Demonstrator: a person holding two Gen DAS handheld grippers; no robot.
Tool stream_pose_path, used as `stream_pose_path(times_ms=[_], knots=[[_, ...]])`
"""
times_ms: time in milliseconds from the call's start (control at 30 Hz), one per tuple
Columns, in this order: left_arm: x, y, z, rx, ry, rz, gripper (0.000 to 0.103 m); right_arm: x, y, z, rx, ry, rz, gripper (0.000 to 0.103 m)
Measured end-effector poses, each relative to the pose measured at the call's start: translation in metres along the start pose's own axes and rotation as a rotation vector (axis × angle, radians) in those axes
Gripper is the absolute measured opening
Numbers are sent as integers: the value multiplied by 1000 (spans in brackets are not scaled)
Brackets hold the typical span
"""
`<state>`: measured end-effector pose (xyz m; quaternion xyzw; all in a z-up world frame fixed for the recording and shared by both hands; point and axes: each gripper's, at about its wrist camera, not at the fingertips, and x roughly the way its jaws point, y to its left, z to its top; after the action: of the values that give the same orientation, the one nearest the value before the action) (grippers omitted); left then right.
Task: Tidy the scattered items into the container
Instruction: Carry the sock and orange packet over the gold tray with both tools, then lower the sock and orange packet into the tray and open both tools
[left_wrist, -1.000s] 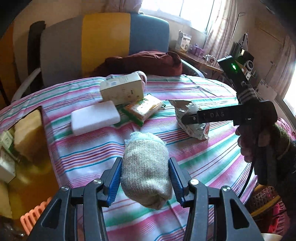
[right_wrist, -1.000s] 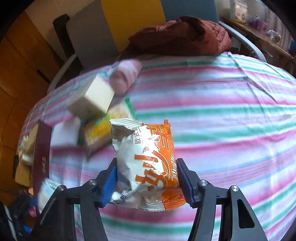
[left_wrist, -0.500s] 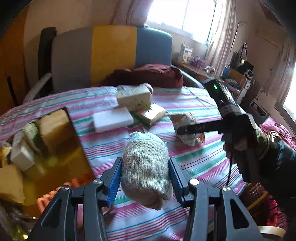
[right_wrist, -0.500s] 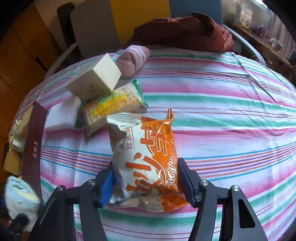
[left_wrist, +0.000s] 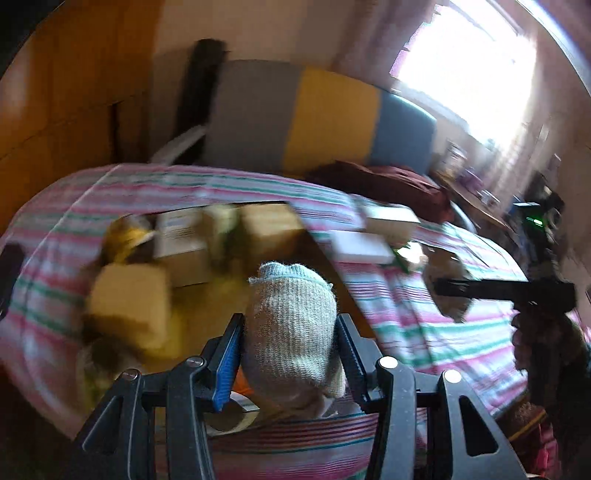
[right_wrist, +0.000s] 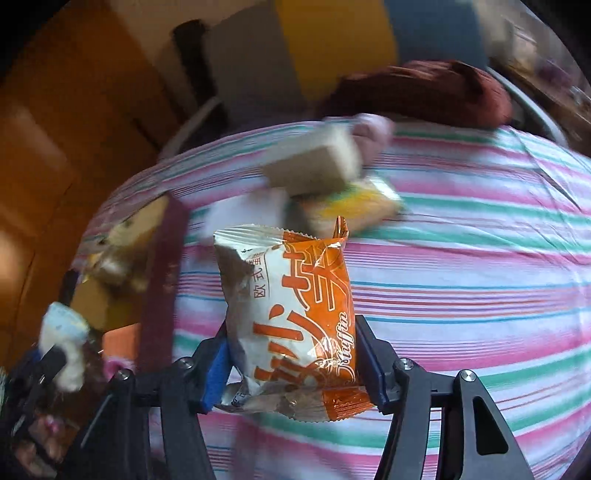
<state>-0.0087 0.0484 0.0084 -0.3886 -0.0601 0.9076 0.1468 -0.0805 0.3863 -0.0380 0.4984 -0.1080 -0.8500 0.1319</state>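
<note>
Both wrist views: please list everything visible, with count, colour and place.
rolled sock: 1, grey-beige, in left gripper
snack packet: 1, orange-white, in right gripper
container: 1, maroon wall, left on bed, several blurred boxes inside
bedspread: 1, pink-green-white stripes
box: 1, beige, far side of bed
cracker pack: 1, yellow-green, beside box
white block: 1, right of container
left gripper: 1, black, shut on sock
right gripper: 1, black, shut on packet

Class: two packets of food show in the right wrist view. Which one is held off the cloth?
The orange-and-white muffin packet, clamped upright in the right gripper. The yellow cracker packet lies flat on the striped cloth, under a beige box.
</note>
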Motion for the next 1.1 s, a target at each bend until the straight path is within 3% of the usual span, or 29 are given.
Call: stream_pose_path(times_ms=[367,533,800,900,967,1100], knots=[[-11,73,1,-147,-49,86,50,30,144,11,-233,46,179,61],[-10,90,1,-205,-47,51,49,59,195,20,-319,80,198,61],[23,79,-6,-195,26,-32,50,115,225,23,-298,177,227,61],[43,82,-10,-195,68,33,50,136,229,18,-282,227,226,61],[51,89,-14,-221,81,37,50,146,228,16,-258,255,236,62],[49,93,-16,-224,76,50,50,153,216,18,-167,290,327,70]])
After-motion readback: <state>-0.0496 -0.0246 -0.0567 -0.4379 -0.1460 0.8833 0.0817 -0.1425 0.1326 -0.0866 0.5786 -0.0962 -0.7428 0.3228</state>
